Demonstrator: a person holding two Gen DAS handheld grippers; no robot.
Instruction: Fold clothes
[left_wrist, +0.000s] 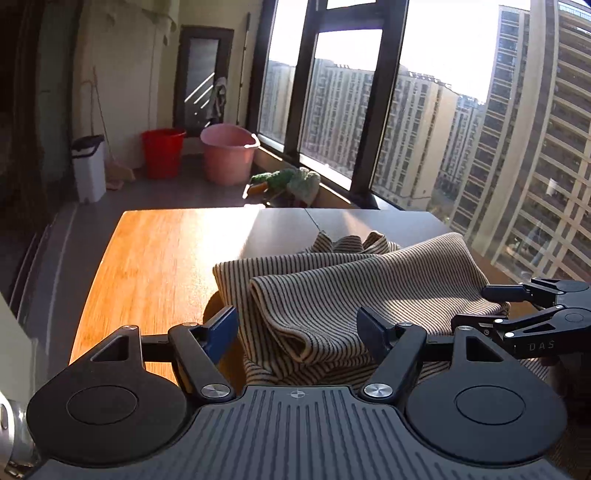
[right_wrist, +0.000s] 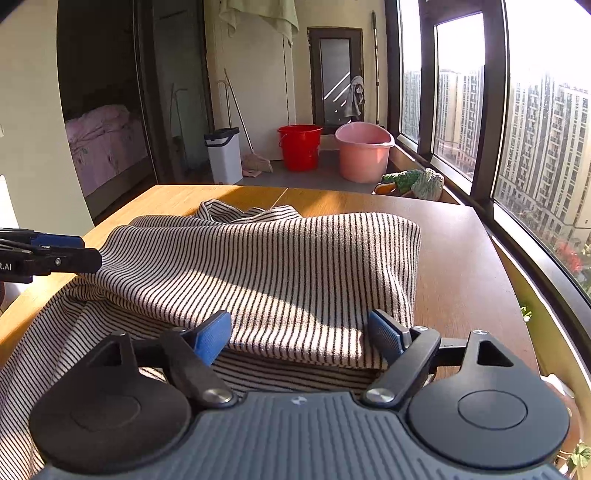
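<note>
A beige garment with thin black stripes (left_wrist: 354, 280) lies folded over itself on the wooden table (left_wrist: 155, 266); it also fills the right wrist view (right_wrist: 266, 266). My left gripper (left_wrist: 297, 328) is open, its blue pads on either side of a rolled fold at the garment's near edge, holding nothing. My right gripper (right_wrist: 301, 334) is open over the garment's near right edge, its pads apart with cloth lying between them. The right gripper shows at the right edge of the left wrist view (left_wrist: 491, 306). The left gripper shows at the left edge of the right wrist view (right_wrist: 74, 251).
The table's right edge (right_wrist: 517, 295) runs along tall windows. On the floor beyond stand a red bucket (right_wrist: 299, 147), a pink basin (right_wrist: 364, 151), a white bin (right_wrist: 223, 155), a broom and a green mop head (right_wrist: 413, 182).
</note>
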